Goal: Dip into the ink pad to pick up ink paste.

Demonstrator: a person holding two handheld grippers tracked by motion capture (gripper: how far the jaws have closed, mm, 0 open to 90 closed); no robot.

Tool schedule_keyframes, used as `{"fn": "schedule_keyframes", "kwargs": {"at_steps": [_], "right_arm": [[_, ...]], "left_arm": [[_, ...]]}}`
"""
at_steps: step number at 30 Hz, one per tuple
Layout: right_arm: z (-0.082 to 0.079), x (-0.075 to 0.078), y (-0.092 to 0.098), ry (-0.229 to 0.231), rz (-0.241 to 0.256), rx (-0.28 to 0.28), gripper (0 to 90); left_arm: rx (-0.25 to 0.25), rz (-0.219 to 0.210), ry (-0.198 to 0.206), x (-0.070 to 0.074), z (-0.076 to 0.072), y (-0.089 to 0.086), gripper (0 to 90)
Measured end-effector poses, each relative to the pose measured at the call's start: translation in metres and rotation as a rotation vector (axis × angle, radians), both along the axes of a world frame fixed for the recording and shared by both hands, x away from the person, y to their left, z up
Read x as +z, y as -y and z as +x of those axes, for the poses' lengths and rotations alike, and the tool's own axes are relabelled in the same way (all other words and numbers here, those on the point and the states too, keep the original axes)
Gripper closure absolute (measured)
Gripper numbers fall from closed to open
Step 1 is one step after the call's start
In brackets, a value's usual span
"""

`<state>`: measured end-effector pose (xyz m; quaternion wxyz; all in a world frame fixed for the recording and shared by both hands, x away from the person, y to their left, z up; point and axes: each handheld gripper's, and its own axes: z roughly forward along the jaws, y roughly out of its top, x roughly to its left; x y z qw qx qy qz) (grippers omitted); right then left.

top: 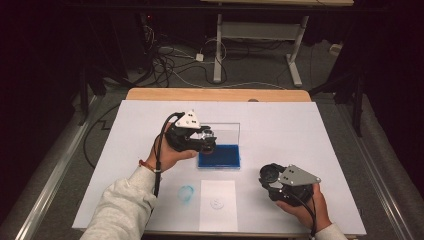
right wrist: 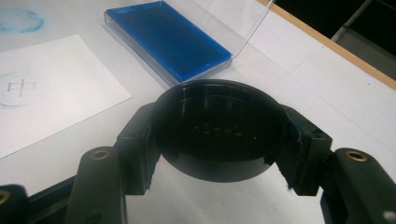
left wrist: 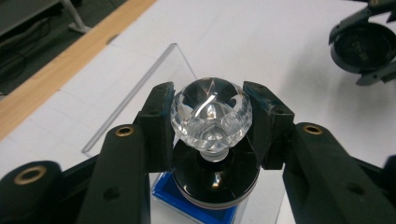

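Note:
My left gripper [left wrist: 211, 114] is shut on the faceted clear crystal knob [left wrist: 211, 111] of a stamp with a round black base [left wrist: 215, 179]; it hangs over the near-left end of the blue ink pad [top: 219, 156]. In the high view the left gripper [top: 202, 141] sits at the table's middle. My right gripper [right wrist: 218, 140] is shut on a round black cap [right wrist: 219, 133], hollow side toward the camera. In the high view the right gripper [top: 270, 176] is at the near right. A white paper sheet [top: 218, 204] bearing a faint round stamped mark lies at the front.
The ink pad's clear lid [top: 227, 129] stands open behind it. A blue smudge [top: 186, 194] marks the white table cover [top: 280, 130] left of the sheet. A wooden table edge [top: 215, 94] runs along the back, with cables on the floor [top: 170, 60] beyond.

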<state>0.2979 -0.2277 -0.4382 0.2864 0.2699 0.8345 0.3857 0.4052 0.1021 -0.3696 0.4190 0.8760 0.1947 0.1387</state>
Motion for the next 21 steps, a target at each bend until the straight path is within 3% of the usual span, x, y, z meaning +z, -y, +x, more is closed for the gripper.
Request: {"fn": "schedule_keyframes", "kwargs": {"at_steps": [6,9,14,17,21], "right_arm": [[0.001,-0.004,-0.001,-0.011,-0.016,0.007,39.0],[0.001,-0.003,-0.002,-0.009,-0.015,0.011,39.0],[0.000,-0.005,-0.002,-0.007,-0.026,0.018,39.0],[0.000,-0.005,-0.002,-0.007,-0.023,0.016,39.0],[0.001,-0.005,-0.002,-0.016,-0.020,0.021,39.0]], "left_arm": [[0.002,-0.002,-0.014,-0.015,0.008,0.007,54.7],[0.007,0.019,-0.036,-0.032,0.013,0.014,54.7],[0.032,0.027,-0.057,-0.048,0.019,0.017,54.7],[0.027,0.008,-0.079,-0.053,0.022,0.016,54.7],[0.031,0.014,-0.074,-0.056,0.023,0.020,54.7]]}}
